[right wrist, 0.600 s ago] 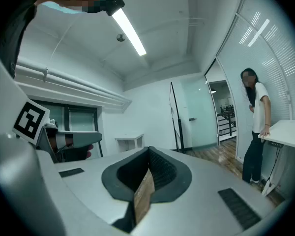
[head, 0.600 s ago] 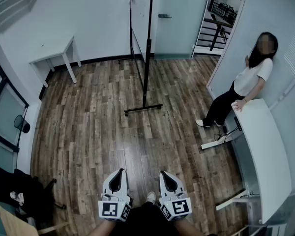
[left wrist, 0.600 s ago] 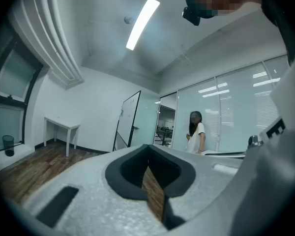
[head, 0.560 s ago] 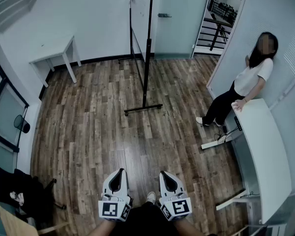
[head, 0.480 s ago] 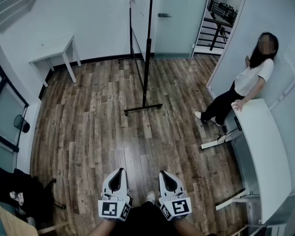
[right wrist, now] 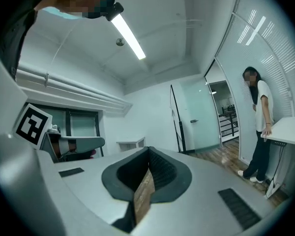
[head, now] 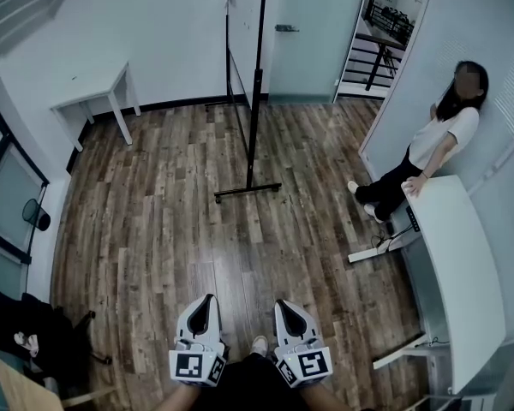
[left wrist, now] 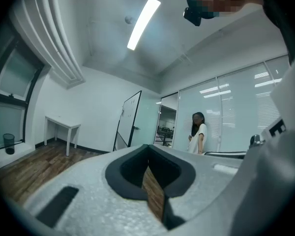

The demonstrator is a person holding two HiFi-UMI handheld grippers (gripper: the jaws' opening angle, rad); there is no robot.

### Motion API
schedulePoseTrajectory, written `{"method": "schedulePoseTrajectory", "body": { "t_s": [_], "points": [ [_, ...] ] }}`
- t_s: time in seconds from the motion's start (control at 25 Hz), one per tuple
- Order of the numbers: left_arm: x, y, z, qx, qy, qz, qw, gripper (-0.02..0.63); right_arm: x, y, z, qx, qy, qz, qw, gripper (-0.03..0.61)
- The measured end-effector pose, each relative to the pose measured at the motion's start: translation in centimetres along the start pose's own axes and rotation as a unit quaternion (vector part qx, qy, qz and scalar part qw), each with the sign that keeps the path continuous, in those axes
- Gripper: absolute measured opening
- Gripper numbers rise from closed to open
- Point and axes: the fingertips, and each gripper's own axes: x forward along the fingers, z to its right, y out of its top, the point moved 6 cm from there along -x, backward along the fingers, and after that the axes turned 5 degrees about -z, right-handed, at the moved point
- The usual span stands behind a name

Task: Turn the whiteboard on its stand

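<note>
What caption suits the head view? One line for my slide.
Left gripper and right gripper, both shut, face the untouched whiteboard across the wood floor; a person leans against the wall.

Wood-plank floor (head: 167, 229), white walls (head: 154, 32), small white table (head: 90, 90)

The left gripper (head: 207, 300) and right gripper (head: 283, 305) are pale grey shells with dark teardrop openings, each bearing a white, black-marked cube (head: 197, 366). The person wears dark clothes (head: 248, 387).
</note>
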Motion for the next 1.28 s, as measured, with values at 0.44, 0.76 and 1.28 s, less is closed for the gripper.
{"method": "schedulePoseTrajectory", "body": {
  "t_s": [0.44,0.76,1.28],
  "points": [
    [1.0,-0.8,4.2,-0.001,0.018,0.010,0.9998,0.015,-1.4,-0.6,3.5,-0.005,0.028,-0.007,1.000,0.012],
    [2.4,-1.0,6.0,0.002,0.027,0.016,0.9995,0.015,-1.3,-0.7,5.7,0.001,0.037,-0.009,0.999,0.012],
    [11.5,-1.3,3.6,0.001,0.026,0.010,0.9996,0.015,6.3,-0.6,10.3,-0.004,0.030,-0.027,0.999,0.012]
  ]
}}
